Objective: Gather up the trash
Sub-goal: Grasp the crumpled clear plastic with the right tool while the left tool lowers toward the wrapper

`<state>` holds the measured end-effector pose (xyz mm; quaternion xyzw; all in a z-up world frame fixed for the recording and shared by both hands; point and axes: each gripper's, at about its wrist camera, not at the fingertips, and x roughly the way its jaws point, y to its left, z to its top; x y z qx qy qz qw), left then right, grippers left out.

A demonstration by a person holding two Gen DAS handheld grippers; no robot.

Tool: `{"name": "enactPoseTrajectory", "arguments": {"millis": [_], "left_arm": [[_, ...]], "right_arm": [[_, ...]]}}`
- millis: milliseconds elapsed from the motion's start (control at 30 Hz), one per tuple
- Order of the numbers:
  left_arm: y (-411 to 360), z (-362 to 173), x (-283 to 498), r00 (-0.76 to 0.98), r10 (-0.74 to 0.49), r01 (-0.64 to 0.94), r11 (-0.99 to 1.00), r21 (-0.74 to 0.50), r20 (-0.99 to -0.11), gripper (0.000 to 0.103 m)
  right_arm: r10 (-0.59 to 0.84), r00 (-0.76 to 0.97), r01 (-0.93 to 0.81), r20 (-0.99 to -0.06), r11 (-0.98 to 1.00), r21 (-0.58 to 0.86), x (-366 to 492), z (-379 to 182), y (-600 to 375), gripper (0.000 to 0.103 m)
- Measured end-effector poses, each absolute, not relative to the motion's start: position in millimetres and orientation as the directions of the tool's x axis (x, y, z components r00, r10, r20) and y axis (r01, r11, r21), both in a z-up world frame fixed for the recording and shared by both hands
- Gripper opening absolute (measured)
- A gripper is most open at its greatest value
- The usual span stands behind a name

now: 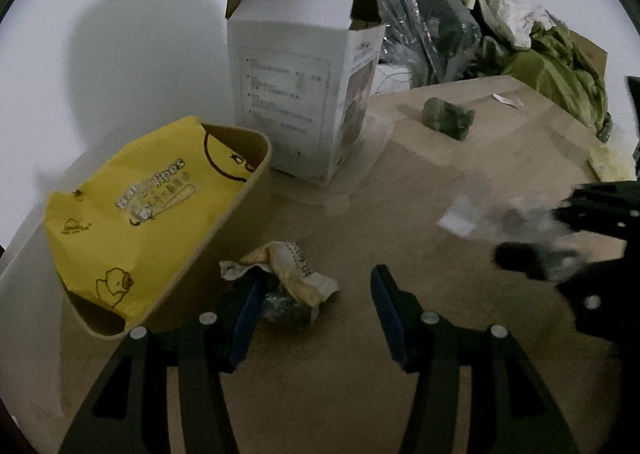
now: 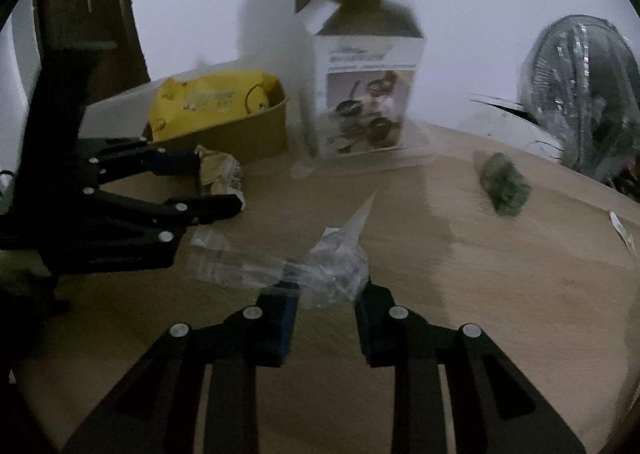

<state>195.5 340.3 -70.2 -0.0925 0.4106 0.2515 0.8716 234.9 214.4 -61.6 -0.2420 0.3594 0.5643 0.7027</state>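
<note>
Wooden tabletop point(image 2: 500, 294), crumpled clear plastic point(image 2: 336, 266).

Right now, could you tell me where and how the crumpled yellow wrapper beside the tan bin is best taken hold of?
Grip the crumpled yellow wrapper across its raised middle fold, coming from above at a slant. It lies loose on the table, bunched upward, so the left claw, already straddling it, would probably catch it by closing there.

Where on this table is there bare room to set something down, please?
Bare wood lies between the white carton and the green wad, and nearest both cameras. It is crowded around the tan bin and crumpled wrapper.
</note>
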Motion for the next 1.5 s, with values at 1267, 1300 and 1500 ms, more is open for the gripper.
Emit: {"name": "enactPoseTrajectory", "arguments": {"millis": [1267,1300,1500], "left_arm": [[205.0,9.7,129.0,0.742,0.299,-0.366,0.93,0.011,-0.6,0.0],[205.4,12.1,122.4,0.745,0.301,-0.371,0.929,0.005,-0.595,0.0],[220.9,0.1,116.3,0.697,0.291,-0.364,0.931,0.026,-0.655,0.0]], "right_arm": [[0.629,0.356,-0.866,-0.691,0.5,0.008,188.9,15.8,6.7,0.024],[0.63,0.359,-0.864,-0.689,0.504,0.01,187.5,16.7,3.2,0.024],[0.631,0.354,-0.858,-0.69,0.513,0.029,178.8,9.1,-7.1,0.024]]}}
